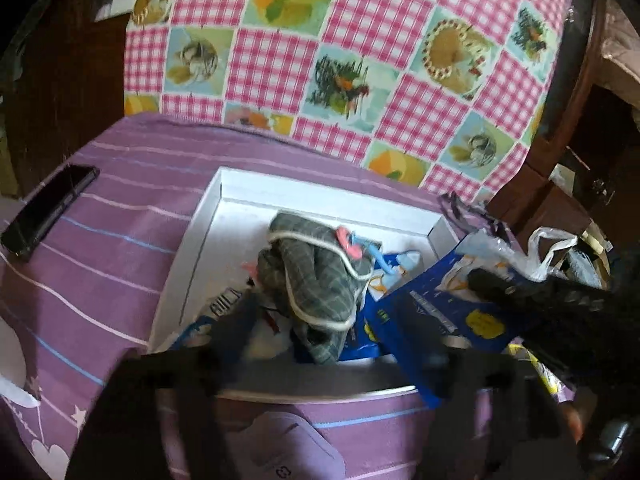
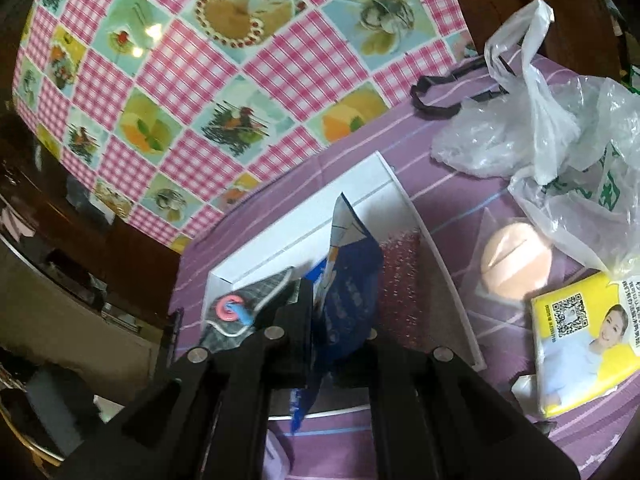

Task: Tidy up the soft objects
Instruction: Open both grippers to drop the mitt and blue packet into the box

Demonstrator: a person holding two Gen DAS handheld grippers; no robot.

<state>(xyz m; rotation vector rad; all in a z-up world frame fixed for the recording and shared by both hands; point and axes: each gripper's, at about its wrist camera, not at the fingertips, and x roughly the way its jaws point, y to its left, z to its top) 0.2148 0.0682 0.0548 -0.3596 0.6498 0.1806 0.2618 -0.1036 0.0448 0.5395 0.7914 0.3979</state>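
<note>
A white shallow box point(image 1: 320, 194) lies on a purple striped cloth point(image 1: 100, 264). Inside it a bundled grey plaid cloth point(image 1: 316, 276) with white piping rests beside pink and blue clips point(image 1: 352, 244). My left gripper point(image 1: 332, 320) hangs over the near end of the box, open wide, the plaid cloth lying loose ahead of its blurred fingers point(image 1: 236, 320). My right gripper point(image 2: 340, 344) is shut on a dark blue printed packet point(image 2: 348, 280), held upright over the box point(image 2: 360, 176). In the left wrist view that packet point(image 1: 432, 312) slants across the box's right corner. The plaid cloth point(image 2: 264, 292) shows left of it.
A black phone point(image 1: 48, 208) lies at the left on the cloth. Right of the box sit a peach round puff in a clear bag point(image 2: 516, 264), a yellow tissue pack point(image 2: 580, 340), crumpled plastic bags point(image 2: 560, 120) and a black strap point(image 2: 440, 92). A pink checked tablecloth point(image 1: 340, 60) lies beyond.
</note>
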